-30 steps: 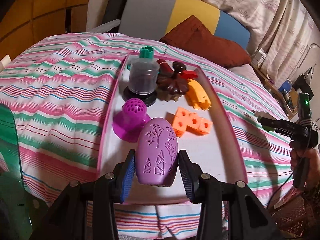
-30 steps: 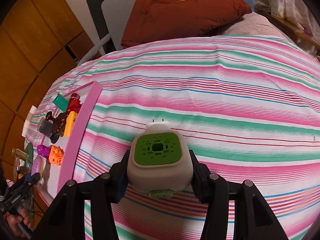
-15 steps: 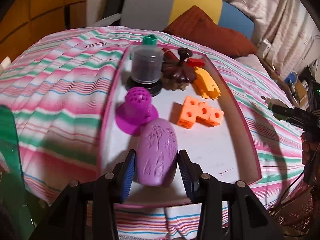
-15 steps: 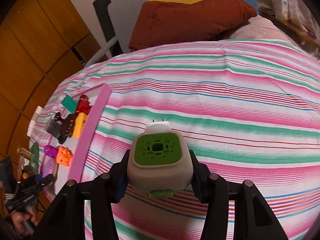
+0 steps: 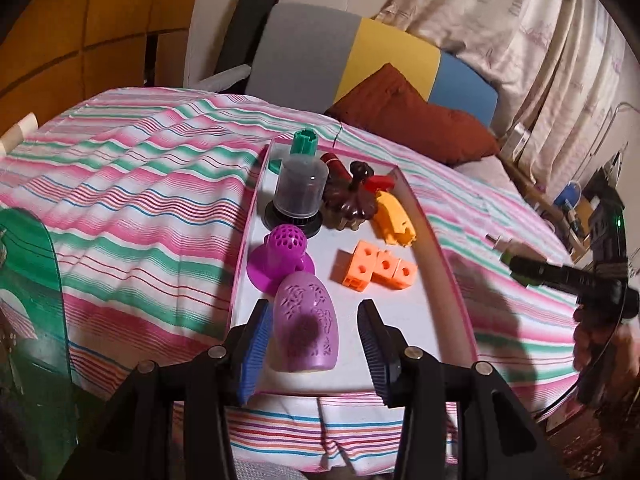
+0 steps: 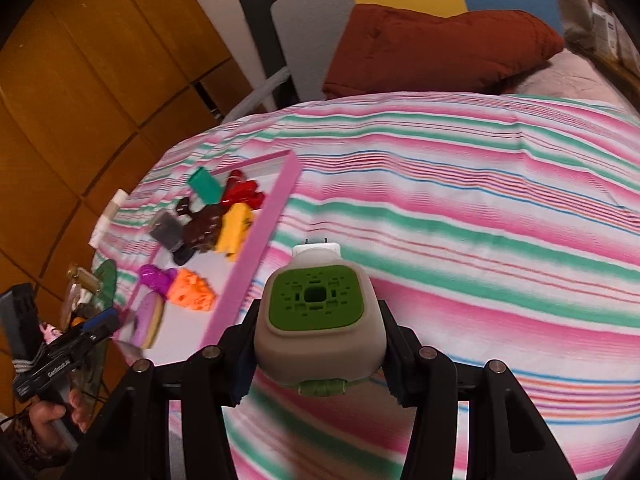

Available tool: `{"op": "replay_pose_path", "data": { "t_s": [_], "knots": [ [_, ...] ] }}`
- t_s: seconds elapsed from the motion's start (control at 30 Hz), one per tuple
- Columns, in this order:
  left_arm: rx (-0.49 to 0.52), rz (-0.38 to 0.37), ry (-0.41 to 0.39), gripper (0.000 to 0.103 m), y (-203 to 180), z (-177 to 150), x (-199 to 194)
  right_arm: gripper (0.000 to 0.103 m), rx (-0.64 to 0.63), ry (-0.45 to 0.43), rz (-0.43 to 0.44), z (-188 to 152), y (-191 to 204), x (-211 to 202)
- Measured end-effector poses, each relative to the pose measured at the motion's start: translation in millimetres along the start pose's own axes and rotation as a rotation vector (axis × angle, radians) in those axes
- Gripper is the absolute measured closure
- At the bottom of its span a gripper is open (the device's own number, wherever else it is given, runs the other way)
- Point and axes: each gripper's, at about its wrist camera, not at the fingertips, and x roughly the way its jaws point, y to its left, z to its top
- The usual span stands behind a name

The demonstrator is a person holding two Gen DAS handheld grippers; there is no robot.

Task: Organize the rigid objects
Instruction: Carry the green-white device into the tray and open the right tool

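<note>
A bed [image 5: 132, 184] with a pink, green and white striped cover carries a pink-rimmed tray [image 5: 442, 256]. In the tray's near end lies a lilac egg-shaped case [image 5: 306, 322] with cut-out patterns, beside a magenta perforated stand [image 5: 282, 254] and orange blocks [image 5: 376, 266]. The left claw [image 5: 316, 344] is spread wide around the case, its blue pads apart from it on the right side. The right claw [image 6: 318, 354] is clenched on a beige plug-in device [image 6: 318, 326] with a green grille, held above the cover just beside the tray's right rim.
</note>
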Motion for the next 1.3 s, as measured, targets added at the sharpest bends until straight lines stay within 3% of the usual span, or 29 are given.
{"op": "replay_pose_path", "data": {
  "t_s": [0.2, 0.53, 0.73, 0.97, 1.3],
  "knots": [
    [-0.042, 0.017, 0.001, 0.059, 3, 1, -4, 0.05, -0.056, -0.004, 0.078, -11, 45, 0],
    [-0.047, 0.021, -0.014, 0.059, 6, 3, -18, 0.05, -0.217, 0.041, 0.092, -27, 120, 27],
    [-0.06, 0.05, -0.015, 0.059, 13, 2, -22, 0.05, -0.266, 0.06, 0.031, -31, 141, 39],
    [-0.074, 0.096, 0.0, 0.058, 18, 1, -23, 0.05, -0.367, 0.075, -0.109, -38, 161, 54],
    [-0.09, 0.155, -0.011, 0.058, 21, 5, -32, 0.05, -0.371, 0.087, -0.137, -41, 165, 67]
  ]
}}
